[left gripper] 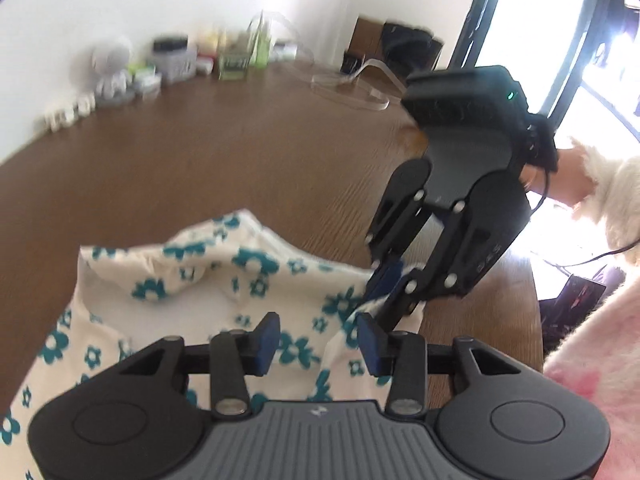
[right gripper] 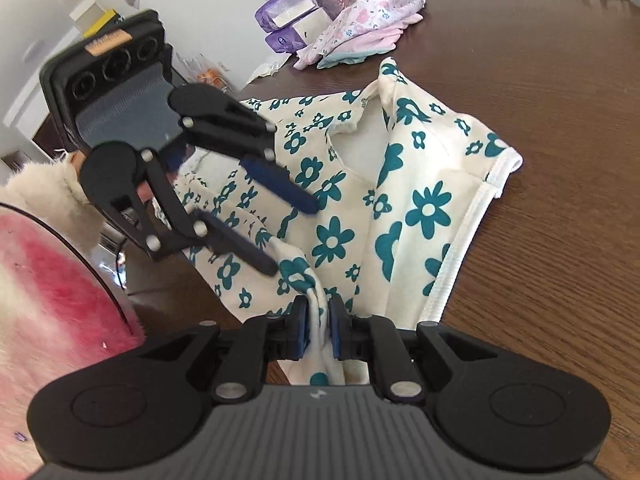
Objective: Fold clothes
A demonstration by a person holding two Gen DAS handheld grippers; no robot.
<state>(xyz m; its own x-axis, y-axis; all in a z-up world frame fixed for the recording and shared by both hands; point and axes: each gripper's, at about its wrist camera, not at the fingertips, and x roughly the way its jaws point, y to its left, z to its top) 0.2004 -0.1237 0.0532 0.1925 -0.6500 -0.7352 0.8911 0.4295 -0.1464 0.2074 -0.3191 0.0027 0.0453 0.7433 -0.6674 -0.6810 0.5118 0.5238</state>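
Observation:
A cream garment with teal flowers (right gripper: 404, 208) and white ribbed trim lies rumpled on the brown wooden table (right gripper: 560, 160). My right gripper (right gripper: 319, 328) is shut on a bunched fold at its near edge, lifting that fold a little. In the left wrist view the right gripper (left gripper: 380, 292) comes down from the right and pinches the garment (left gripper: 192, 280) at its right edge. My left gripper (left gripper: 319, 340) is open just above the cloth beside that pinch, holding nothing. The right wrist view shows the left gripper (right gripper: 292, 240) spread open over the garment's left part.
A pile of pink and white clothes (right gripper: 360, 12) and purple packs (right gripper: 284, 16) lie at the table's far side. Small boxes and jars (left gripper: 172, 64) line the wall; a clear plastic strip (left gripper: 352, 84) lies nearby. The person's fluffy white sleeve (left gripper: 616, 200) is at the right, by the table edge (left gripper: 536, 300).

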